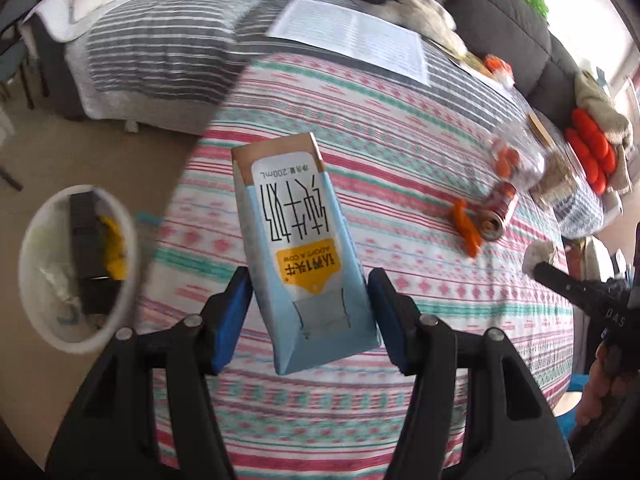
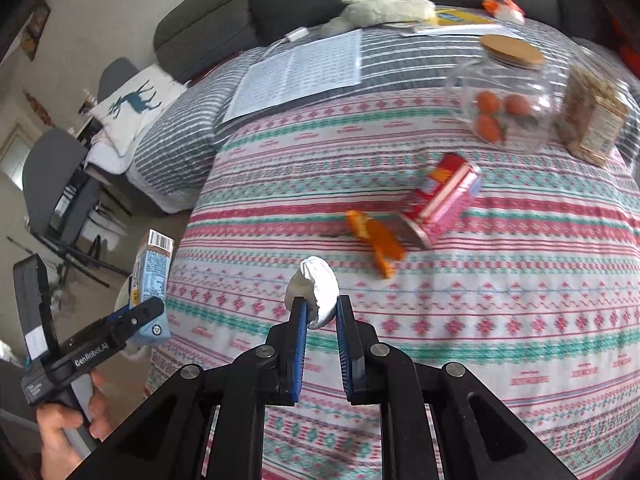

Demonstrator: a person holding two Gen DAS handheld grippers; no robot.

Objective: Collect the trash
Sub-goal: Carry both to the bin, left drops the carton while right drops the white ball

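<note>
My left claw (image 1: 310, 312) is clamping a pale blue milk carton (image 1: 298, 248) at its base, above the edge of the striped patterned tablecloth (image 1: 400, 152) near a white round bin (image 1: 76, 268). My right claw (image 2: 322, 314) is pinching a crumpled white tissue wad (image 2: 314, 288) between its tips.

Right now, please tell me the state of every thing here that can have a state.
left gripper: shut on milk carton, lifted
right gripper: shut on crumpled tissue
red can: lying on its side, on the cloth
glass jar: lid on, tilted
orange peel: loose on the cloth
trash bin: open, partly filled
</note>
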